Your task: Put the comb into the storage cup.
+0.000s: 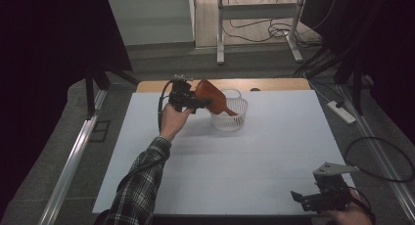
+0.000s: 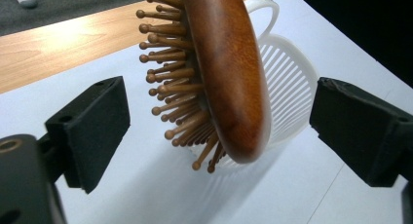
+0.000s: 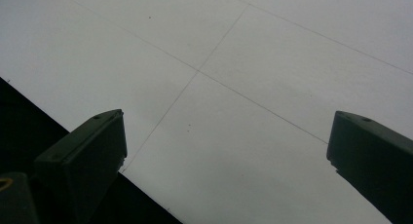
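On the left, a hand in a plaid sleeve (image 1: 139,186) reaches far across the white bench (image 1: 220,186) and holds the left tongs (image 1: 201,103) beside a white slotted basket (image 1: 229,118). The basket stands on the bench toward its far edge, about midway across, with a loop handle on its far side.

A wooden hairbrush (image 1: 211,97) leans in that basket: its narrow handle end rests down inside, while its oval head sticks out up and to the left, above the rim. In the left gripper view the brush head (image 2: 226,73) sits between the two black pads, smooth back toward the right pad, wooden bristle pins (image 2: 178,95) toward the left pad. Both pads stand clear of it, with open space on each side, so the left tongs are spread and pinch nothing; the brush rests on the basket (image 2: 287,83) alone.

Far to the right, at the near right corner of the bench, the other hand holds the right tongs (image 1: 299,198) low over the surface. In the right gripper view its two pads are wide apart, with bare white bench (image 3: 234,102) between them, near the bench's edge.
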`<action>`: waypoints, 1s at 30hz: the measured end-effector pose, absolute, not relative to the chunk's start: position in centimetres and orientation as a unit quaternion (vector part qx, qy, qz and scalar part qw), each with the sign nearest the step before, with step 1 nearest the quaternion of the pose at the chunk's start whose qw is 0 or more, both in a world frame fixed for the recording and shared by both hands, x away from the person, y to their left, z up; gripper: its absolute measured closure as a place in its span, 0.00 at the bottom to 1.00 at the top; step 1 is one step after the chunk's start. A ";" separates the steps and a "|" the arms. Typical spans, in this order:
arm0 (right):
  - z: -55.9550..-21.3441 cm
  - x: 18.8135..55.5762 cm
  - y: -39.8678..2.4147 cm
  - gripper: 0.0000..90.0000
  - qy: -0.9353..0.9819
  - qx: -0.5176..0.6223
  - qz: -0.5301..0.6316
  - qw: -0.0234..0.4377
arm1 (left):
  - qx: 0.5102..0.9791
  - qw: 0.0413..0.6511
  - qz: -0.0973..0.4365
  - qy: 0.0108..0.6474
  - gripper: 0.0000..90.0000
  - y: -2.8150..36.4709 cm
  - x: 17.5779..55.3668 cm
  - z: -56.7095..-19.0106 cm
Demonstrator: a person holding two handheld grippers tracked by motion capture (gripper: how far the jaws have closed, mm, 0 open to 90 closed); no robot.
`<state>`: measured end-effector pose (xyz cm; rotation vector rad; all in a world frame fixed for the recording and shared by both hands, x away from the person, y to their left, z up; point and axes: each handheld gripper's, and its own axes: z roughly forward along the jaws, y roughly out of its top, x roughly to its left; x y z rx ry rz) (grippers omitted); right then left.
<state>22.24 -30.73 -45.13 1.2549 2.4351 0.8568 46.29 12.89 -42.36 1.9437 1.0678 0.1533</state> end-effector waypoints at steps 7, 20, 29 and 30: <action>-45.1 22.2 -30.7 0.01 0.841 0.434 0.295 0.136 | 0.788 0.442 0.062 0.423 0.06 13.3 46.0 -42.3; -45.2 22.3 -30.7 0.01 0.841 0.434 0.295 0.135 | 0.799 0.449 0.064 0.396 0.04 13.8 45.5 -42.0; -45.2 22.3 -30.7 0.01 0.840 0.435 0.294 0.136 | 0.802 0.453 0.064 0.383 0.04 14.4 44.9 -42.0; -45.2 22.3 -30.7 0.01 0.841 0.434 0.294 0.135 | 0.802 0.454 0.063 0.383 0.04 14.5 44.8 -41.9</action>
